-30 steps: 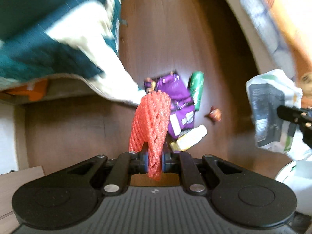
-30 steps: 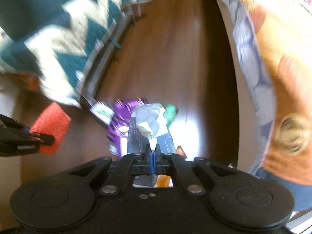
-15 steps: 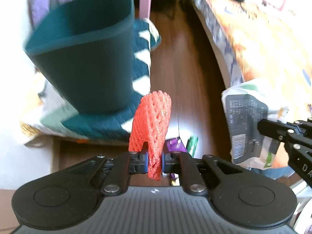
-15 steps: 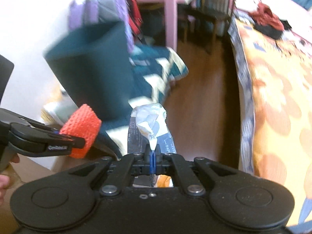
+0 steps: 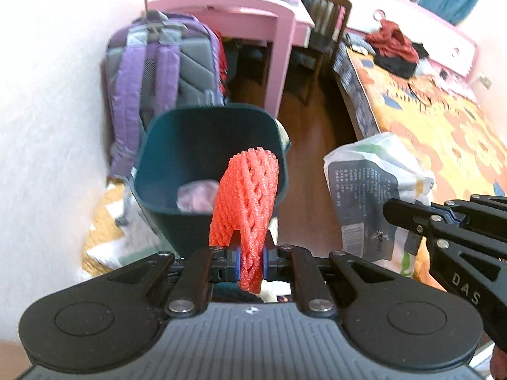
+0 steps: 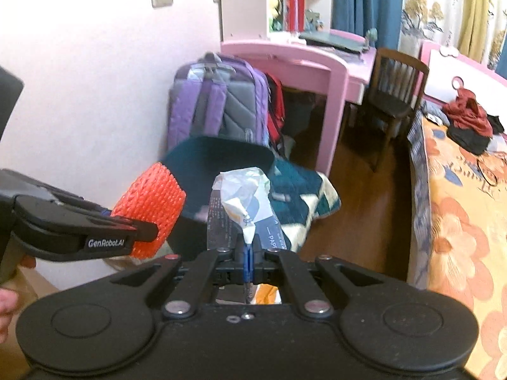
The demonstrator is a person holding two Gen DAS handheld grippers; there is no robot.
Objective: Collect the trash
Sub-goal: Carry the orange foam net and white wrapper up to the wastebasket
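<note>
Trash in both my tongs: left tongs [image 5: 250, 261] clenched on red foam net [image 5: 245, 202], right tongs [image 6: 248, 253] clenched on crumpled wrapper [image 6: 244, 199]. Both held above teal bin [image 5: 202, 133], w/ purple backpack [image 5: 158, 69] behind it.

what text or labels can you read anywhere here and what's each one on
"GenRobot.AI": side of the left gripper, which grips the orange foam net.
"DAS": cut-off letters on the right gripper.
"PAP": cut-off letters on the crumpled white and grey packet.
Grey panel of that packet: fine print, too small to read.
</note>
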